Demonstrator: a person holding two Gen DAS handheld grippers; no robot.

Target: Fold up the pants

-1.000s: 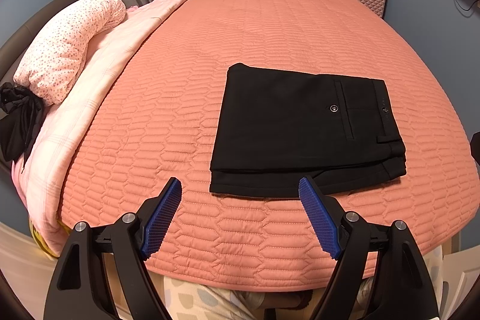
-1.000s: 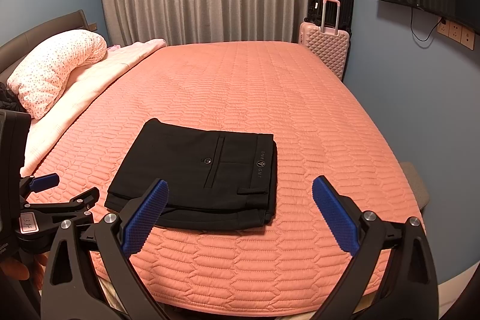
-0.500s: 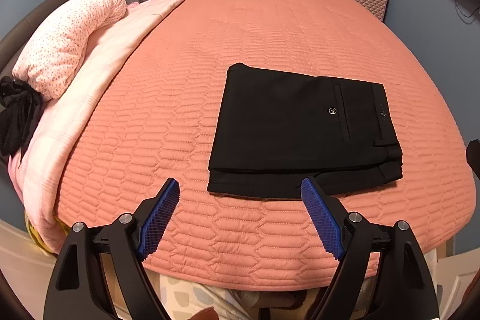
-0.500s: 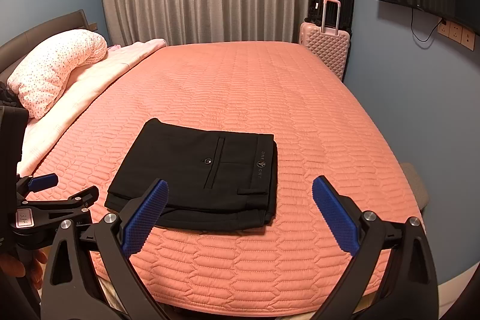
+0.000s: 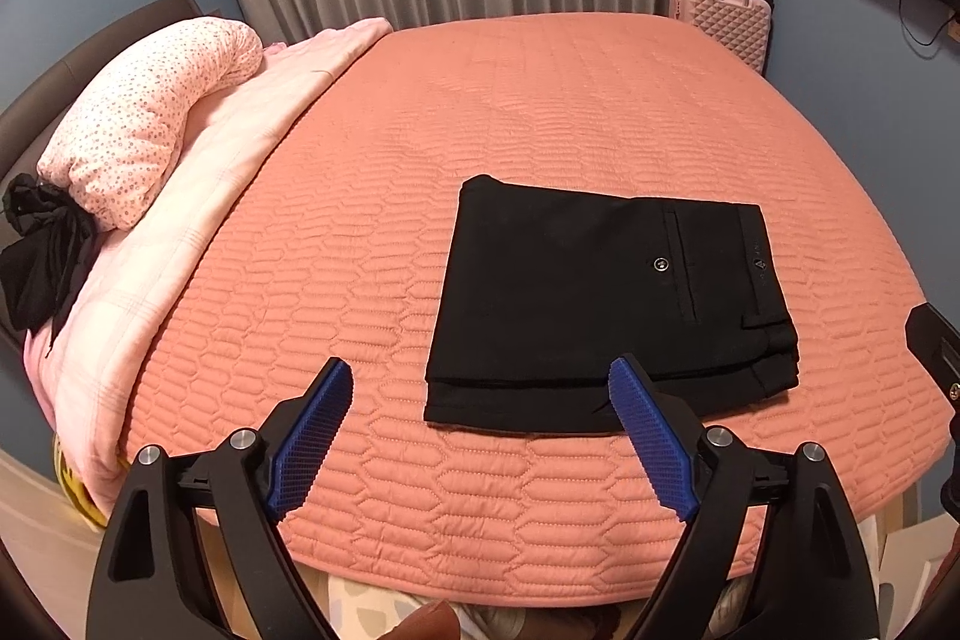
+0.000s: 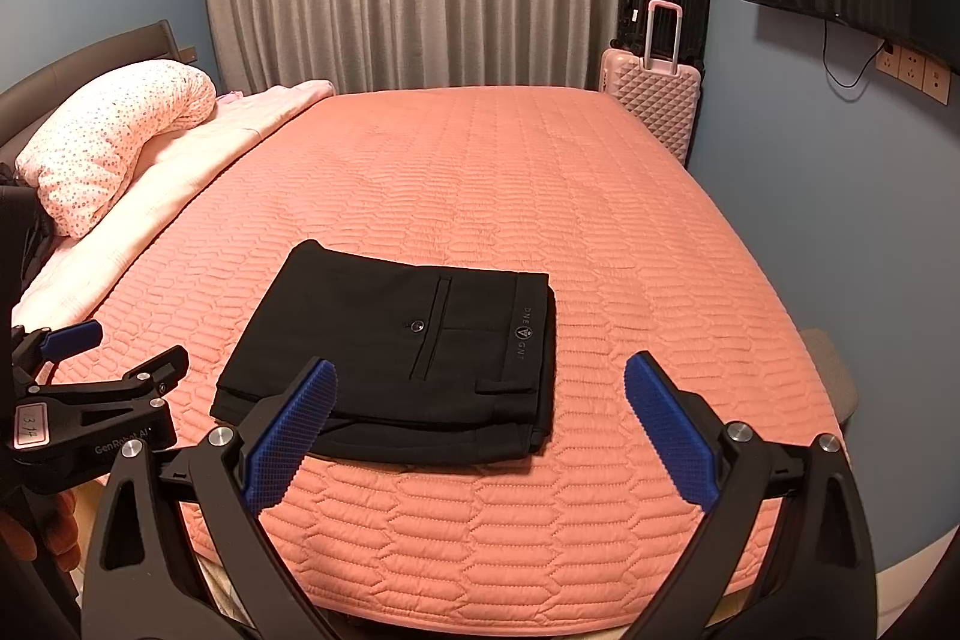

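Note:
The black pants (image 5: 606, 298) lie folded into a neat rectangle near the front edge of the bed, back pocket and waistband up; they also show in the right wrist view (image 6: 408, 346). My left gripper (image 5: 480, 388) is open and empty, held back from the pants' front left corner above the bed's edge. My right gripper (image 6: 480, 388) is open and empty, just in front of the pants' right half. The left gripper also shows at the left of the right wrist view (image 6: 90, 358).
The pants rest on a salmon quilted bed cover (image 5: 540, 112). A spotted pillow (image 5: 150, 124) and pink blanket (image 5: 198, 220) lie along the left side. A pink suitcase (image 6: 654, 106) and black suitcase (image 6: 666, 4) stand at the far right corner. Curtains hang behind.
Both grippers stay open and empty. The left wrist view has tilted up slightly, showing more of the far wall; the pants have not moved.

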